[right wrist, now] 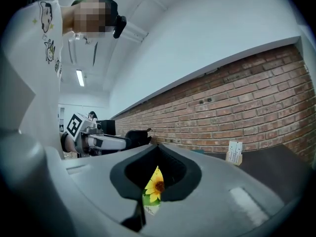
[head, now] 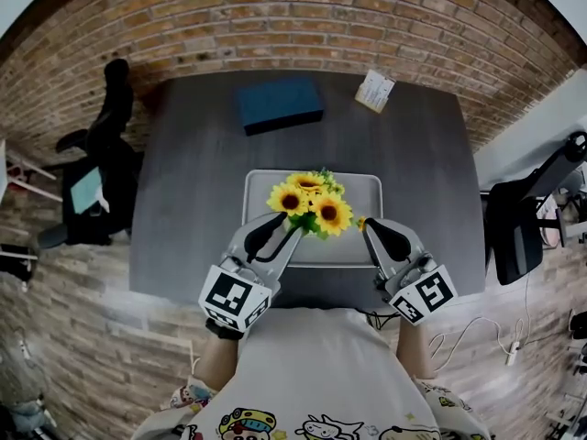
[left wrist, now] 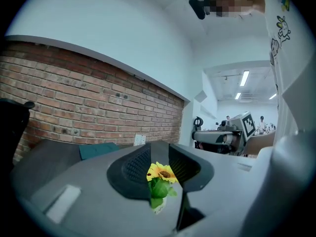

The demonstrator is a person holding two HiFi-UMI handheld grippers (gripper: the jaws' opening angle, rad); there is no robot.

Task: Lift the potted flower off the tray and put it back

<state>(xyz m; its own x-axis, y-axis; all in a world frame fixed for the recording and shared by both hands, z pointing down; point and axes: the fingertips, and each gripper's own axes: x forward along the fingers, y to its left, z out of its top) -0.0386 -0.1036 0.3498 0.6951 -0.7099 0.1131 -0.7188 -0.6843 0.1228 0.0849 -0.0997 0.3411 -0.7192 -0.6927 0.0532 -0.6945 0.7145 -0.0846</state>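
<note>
Over the tray (head: 371, 187) on the grey table (head: 193, 200), the potted flower (head: 310, 205) stands between the two grippers. The left gripper (head: 290, 229) is clamped on a bloom and its leaves. The right gripper (head: 367, 229) is clenched tip to tip, just beside a small bloom. The blooms hide the pot, so I cannot tell whether it rests on the tray.

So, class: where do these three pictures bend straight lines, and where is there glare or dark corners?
Head view: the lens bows the brick wall and the table edges. Left gripper view: the ceiling lights glare white; the corners are black. Right gripper view: the wall's top line curves, and the corners are black too.
</note>
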